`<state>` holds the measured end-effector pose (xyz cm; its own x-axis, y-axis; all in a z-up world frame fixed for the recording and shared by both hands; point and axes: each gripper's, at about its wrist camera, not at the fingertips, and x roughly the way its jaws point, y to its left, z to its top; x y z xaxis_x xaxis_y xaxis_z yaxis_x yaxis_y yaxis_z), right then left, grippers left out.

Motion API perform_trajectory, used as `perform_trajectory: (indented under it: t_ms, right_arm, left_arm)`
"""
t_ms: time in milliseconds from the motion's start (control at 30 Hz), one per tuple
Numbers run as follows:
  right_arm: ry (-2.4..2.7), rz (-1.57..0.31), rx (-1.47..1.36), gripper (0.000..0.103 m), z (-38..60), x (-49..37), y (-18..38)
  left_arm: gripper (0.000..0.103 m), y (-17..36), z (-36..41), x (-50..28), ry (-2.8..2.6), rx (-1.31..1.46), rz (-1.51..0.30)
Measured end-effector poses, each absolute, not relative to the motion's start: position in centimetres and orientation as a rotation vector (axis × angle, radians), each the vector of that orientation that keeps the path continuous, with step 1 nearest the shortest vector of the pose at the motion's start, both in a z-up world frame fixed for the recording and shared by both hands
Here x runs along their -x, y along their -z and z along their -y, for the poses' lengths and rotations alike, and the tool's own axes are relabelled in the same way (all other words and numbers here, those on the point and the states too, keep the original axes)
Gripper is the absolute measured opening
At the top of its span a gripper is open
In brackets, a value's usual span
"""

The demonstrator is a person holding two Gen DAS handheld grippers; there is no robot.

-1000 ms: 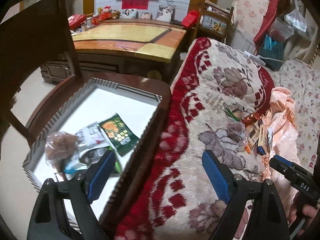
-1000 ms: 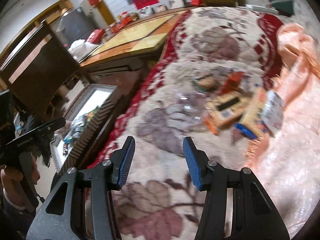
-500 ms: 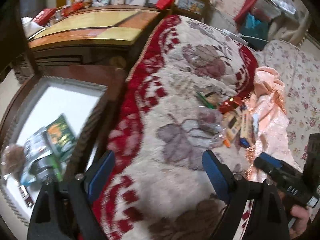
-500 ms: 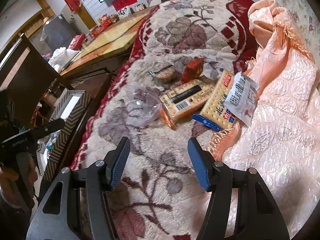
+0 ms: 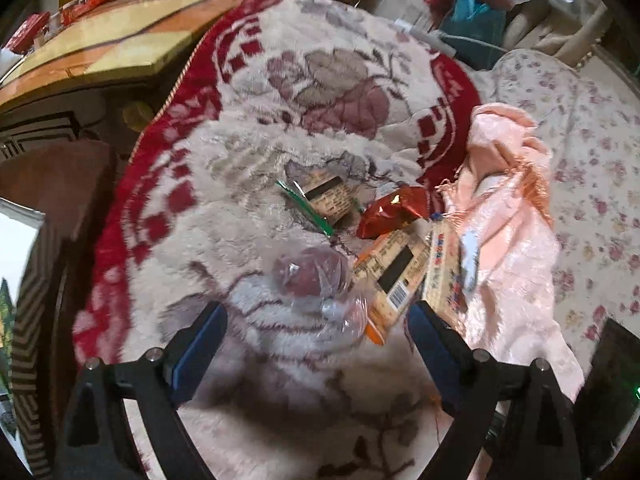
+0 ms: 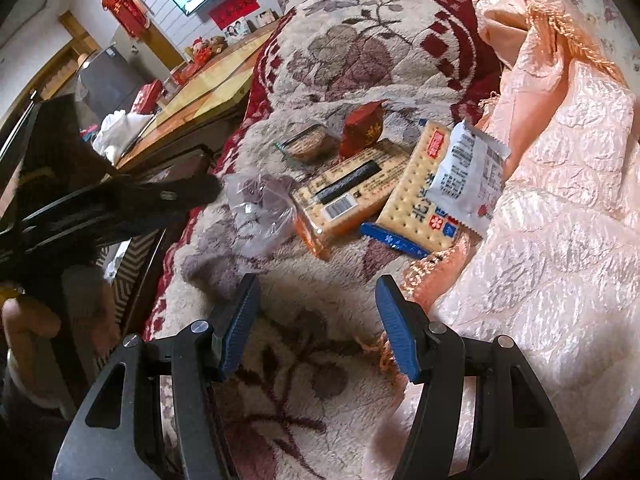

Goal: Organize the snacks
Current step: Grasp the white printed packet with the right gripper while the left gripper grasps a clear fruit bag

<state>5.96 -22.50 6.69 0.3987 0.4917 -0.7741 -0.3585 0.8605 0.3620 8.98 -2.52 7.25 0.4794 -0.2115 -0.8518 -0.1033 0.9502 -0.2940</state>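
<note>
Swinging your left gripper (image 5: 316, 336) off the tray, jaws wide & empty; clear bag (image 5: 320, 280) now just ahead betw. them. Right gripper (image 6: 316, 324), half-open, empty, crackers (image 6: 348, 196) ahead. Next pick's lined up.

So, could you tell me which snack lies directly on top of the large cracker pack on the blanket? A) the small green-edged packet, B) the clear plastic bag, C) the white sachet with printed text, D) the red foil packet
C: in the right wrist view the white sachet overlaps the upper right part of the cracker pack, while the clear bag, red packet and green-edged packet lie apart from it on the blanket.
</note>
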Motion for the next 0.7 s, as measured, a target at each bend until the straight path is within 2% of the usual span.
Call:
perform_trajectory:
  t_ms: [133,200,500,700]
  right_arm:
    - [-0.494,-1.000,-0.188,0.060,23.8,-6.5,-7.0]
    - [-0.444,-0.980,-0.213,0.066,24.7,-7.1,-7.0]
    - [-0.293,-0.960,-0.287,0.066,27.0,-10.8,-7.1]
    - [-0.223,-1.018,-0.294,0.066,27.8,-14.9,-5.8]
  left_arm:
    - [0.093,-6.0,2.8,-10.5,0.046,0.350,-1.092]
    - [0.093,-5.4,2.9,-10.9,0.034,0.347,-1.096]
    - [0.093,-3.4,2.4,-11.2,0.012,0.340,-1.148]
    - [0.093,-2.9,3.1,-11.6,0.014,0.302,-1.160]
